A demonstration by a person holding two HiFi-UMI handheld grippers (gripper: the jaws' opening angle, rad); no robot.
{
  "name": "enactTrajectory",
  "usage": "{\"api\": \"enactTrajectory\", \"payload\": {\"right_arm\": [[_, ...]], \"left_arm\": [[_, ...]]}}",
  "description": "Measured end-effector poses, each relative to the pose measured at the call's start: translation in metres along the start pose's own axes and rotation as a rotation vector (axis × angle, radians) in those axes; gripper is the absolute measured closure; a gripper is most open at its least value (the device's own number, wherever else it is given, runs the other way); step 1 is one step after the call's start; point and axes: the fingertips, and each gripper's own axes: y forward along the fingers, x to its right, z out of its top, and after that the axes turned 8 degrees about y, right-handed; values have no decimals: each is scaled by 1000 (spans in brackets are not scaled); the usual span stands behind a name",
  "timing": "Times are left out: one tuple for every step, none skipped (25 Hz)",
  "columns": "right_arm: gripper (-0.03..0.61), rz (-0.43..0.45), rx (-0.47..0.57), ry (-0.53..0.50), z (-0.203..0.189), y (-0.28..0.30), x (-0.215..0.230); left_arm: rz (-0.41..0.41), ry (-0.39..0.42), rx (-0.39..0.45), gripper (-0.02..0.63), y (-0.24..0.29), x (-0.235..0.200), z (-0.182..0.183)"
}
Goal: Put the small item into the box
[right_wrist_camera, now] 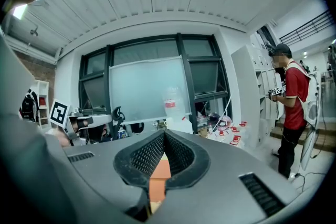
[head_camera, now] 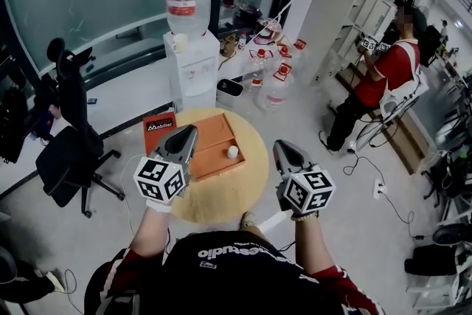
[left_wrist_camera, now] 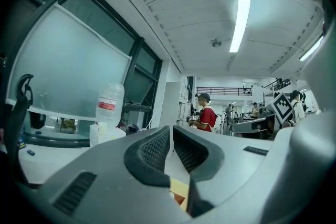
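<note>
A flat orange box (head_camera: 205, 146) lies on the round wooden table (head_camera: 251, 184). A small white ball (head_camera: 233, 152) rests by the box's right side; whether it lies inside I cannot tell. My left gripper (head_camera: 192, 130) hovers over the box's left edge, shut and empty, its tips together in the left gripper view (left_wrist_camera: 172, 128). My right gripper (head_camera: 282, 147) hangs just right of the table's edge, also shut with nothing in it (right_wrist_camera: 164, 134). Through the gap under its jaws a strip of the orange box (right_wrist_camera: 159, 170) shows.
A water dispenser (head_camera: 190, 48) stands behind the table, with water bottles (head_camera: 276, 77) on the floor beside it. An orange sign (head_camera: 157, 127) leans at the table's left. A black office chair (head_camera: 70, 136) is at the left. A person in a red shirt (head_camera: 383, 74) stands at the right.
</note>
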Motion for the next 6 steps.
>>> {"api": "enactTrajectory", "payload": {"right_arm": [[551,-1,-1,0,0,0,0],[552,-1,-1,-1,0,0,-1],[552,0,-1,-2,0,0,-2],[552,1,1,-3,1,1,-3],[552,1,2,-4,1,1,-4],[552,2,4,-5,2,1,-5]], "left_arm": [[0,-1,0,577,0,0,0],[1,-2,0,577,-1,-1,0],[1,-2,1,577,-1,-2,0],[2,-2,3,577,-2,-3,1],[2,-2,4,577,-2,-4,1],[3,-2,5,577,-2,-5,1]]}}
